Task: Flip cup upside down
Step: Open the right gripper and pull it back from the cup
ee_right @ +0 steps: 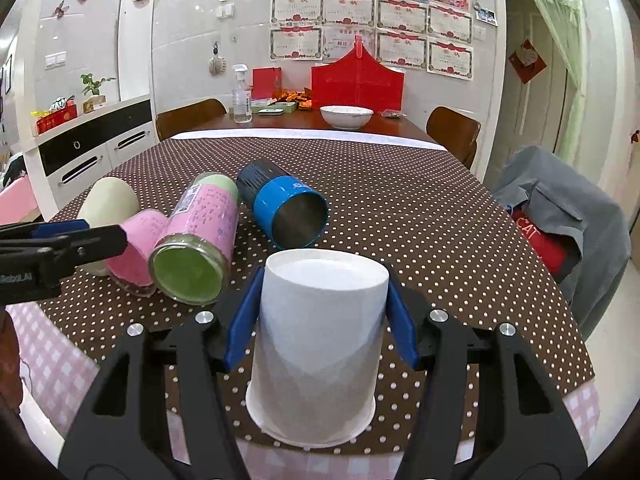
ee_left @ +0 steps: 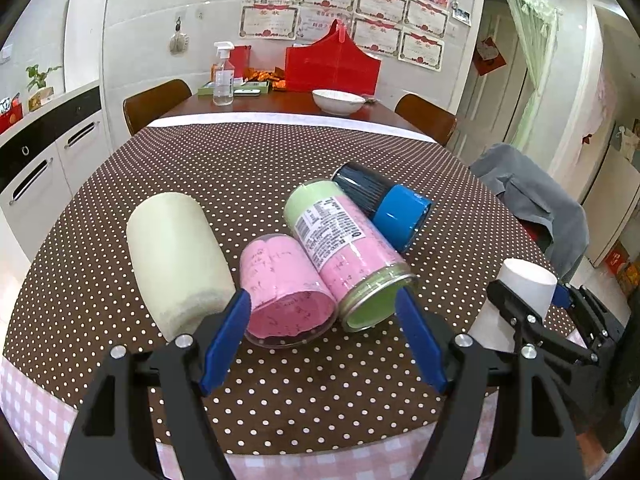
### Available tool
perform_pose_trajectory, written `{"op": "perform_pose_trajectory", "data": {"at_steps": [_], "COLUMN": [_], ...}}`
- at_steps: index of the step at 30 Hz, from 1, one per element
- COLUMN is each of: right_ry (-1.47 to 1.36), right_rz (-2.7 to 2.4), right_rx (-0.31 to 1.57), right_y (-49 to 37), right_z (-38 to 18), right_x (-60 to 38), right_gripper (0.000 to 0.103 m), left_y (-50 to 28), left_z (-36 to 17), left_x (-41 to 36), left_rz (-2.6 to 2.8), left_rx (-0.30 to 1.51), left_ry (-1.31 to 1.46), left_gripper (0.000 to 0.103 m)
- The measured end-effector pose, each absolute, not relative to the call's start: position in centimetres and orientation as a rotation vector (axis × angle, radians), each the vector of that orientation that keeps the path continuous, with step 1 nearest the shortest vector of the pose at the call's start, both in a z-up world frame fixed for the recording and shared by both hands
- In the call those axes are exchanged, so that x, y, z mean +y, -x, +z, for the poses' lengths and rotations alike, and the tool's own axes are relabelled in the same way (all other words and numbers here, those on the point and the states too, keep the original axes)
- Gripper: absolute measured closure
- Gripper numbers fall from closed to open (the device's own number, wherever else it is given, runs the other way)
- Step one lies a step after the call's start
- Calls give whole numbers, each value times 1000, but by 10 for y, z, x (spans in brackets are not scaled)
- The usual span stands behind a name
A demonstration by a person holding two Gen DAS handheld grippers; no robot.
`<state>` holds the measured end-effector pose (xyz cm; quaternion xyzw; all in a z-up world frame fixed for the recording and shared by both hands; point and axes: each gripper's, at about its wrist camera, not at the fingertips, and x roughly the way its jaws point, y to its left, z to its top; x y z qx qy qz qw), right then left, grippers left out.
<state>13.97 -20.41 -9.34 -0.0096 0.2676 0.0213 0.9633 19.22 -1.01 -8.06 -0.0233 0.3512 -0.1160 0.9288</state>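
We see the white paper cup standing upside down on the brown polka-dot tablecloth, its wide rim on the cloth and its flat base on top. Our right gripper has a blue pad on either side of the cup's upper wall; both pads seem to touch it, but we cannot tell whether they press or have just let go. In the left wrist view the same cup sits at about 3 o'clock, between the black fingers of the right gripper.

Our left gripper hangs with its jaws spread wide and nothing between them, pointing at a cluster of containers lying on their sides. Straight ahead at 12 o'clock lies a clear cup with pink filling, touching a taller pink-and-green jar with a barcode label on its right. At 10 o'clock lies a cream-coloured cylinder. Behind the jar, at 1 o'clock, rests a blue-and-black metal tumbler, its open mouth turned toward the right wrist camera.

Farther back we make out a white bowl and a spray bottle on the wooden table.
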Motion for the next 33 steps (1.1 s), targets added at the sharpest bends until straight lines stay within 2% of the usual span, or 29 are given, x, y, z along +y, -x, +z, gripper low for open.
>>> {"op": "perform_pose_trajectory", "data": {"at_steps": [11,15,28,33], "right_ry": [-45,-70,-79,-76], "right_rz": [88,108,138,133], "right_rx": [532,512,423,366], "right_y": [-120,-114,-79,-56], "right_z": [-103,-99,-78,-63], "right_x": [-204,-205,-209,-211], "right_gripper": [45,37,33,29], "left_y": [-171,-162,-126,-105], "left_z": [-84,-83,-68,-56], "left_x": [-20,-19,-15,-16], "left_rz": [-232,-221,-169,-150], "left_rx": [682,665,589,525], "left_ry": [-5,-11,-21,-32], "left_gripper": [29,29,29,29]}}
